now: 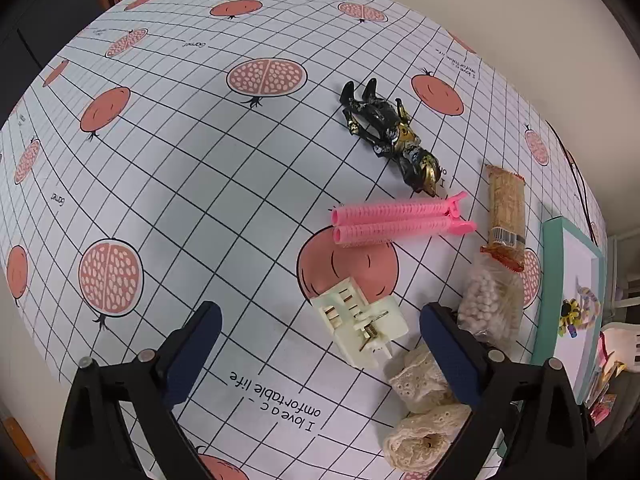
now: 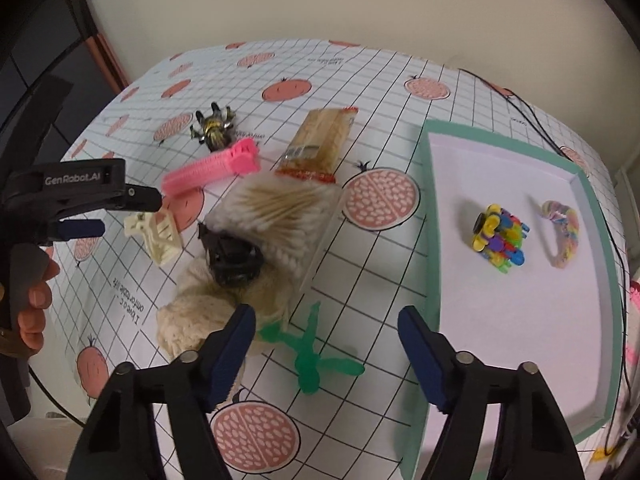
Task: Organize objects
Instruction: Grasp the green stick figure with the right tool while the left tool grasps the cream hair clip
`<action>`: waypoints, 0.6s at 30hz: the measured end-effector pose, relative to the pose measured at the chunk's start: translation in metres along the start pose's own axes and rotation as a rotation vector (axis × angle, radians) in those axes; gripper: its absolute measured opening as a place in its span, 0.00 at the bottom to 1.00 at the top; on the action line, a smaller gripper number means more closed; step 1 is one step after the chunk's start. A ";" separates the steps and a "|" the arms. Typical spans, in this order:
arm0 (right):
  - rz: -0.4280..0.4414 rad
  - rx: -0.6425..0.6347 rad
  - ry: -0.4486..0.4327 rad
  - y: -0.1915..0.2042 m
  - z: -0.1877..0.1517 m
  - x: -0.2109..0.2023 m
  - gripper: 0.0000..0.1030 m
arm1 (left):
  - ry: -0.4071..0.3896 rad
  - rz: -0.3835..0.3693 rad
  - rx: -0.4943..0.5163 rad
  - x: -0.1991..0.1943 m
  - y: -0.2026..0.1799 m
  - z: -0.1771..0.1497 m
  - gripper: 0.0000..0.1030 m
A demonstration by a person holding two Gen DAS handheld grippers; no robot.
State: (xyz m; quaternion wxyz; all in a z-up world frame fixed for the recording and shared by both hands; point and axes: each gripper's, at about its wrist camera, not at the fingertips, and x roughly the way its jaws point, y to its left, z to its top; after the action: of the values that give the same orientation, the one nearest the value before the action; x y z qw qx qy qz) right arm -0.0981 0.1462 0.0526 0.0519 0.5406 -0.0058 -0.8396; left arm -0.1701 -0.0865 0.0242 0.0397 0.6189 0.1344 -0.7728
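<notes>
My left gripper (image 1: 322,344) is open low over the table, with a cream plastic clip (image 1: 360,326) lying between its fingers, nearer the right one. Beyond it lie pink hair rollers (image 1: 400,220) and a black-and-gold toy figure (image 1: 390,136). My right gripper (image 2: 328,346) is open just above a green plastic figure (image 2: 310,356) lying flat on the cloth. The teal-rimmed tray (image 2: 434,240) to its right holds a colourful block toy (image 2: 498,238) and a pastel bracelet (image 2: 562,236). In the right wrist view the left gripper (image 2: 126,216) shows at the left edge.
A cotton swab pack (image 2: 280,216), a black hair clip (image 2: 232,256) and cream lace fabric (image 2: 200,312) are heaped left of my right gripper. A snack packet (image 2: 320,144) lies behind them. A hand (image 2: 32,308) holds the left gripper. Black cables (image 2: 532,120) run past the tray.
</notes>
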 end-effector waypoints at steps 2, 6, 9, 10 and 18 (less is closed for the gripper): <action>-0.002 -0.007 0.021 0.002 -0.002 0.004 0.67 | 0.000 0.005 0.004 0.002 -0.001 0.000 0.95; -0.019 -0.027 0.073 0.004 -0.007 0.015 0.62 | -0.006 0.010 0.019 0.004 -0.004 -0.002 0.94; -0.025 -0.039 0.098 0.006 -0.009 0.020 0.62 | -0.008 0.016 0.030 0.006 -0.006 -0.002 0.94; -0.026 -0.042 0.108 0.007 -0.009 0.022 0.62 | -0.008 0.018 0.033 0.007 -0.006 -0.001 0.94; -0.052 -0.060 0.150 0.009 -0.015 0.029 0.62 | -0.010 0.021 0.036 0.014 -0.012 -0.001 0.93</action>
State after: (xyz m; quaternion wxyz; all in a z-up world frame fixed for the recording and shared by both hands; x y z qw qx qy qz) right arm -0.0961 0.1356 0.0208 0.0465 0.6002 0.0374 -0.7976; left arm -0.1753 -0.0736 0.0128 0.0373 0.6169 0.1140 -0.7778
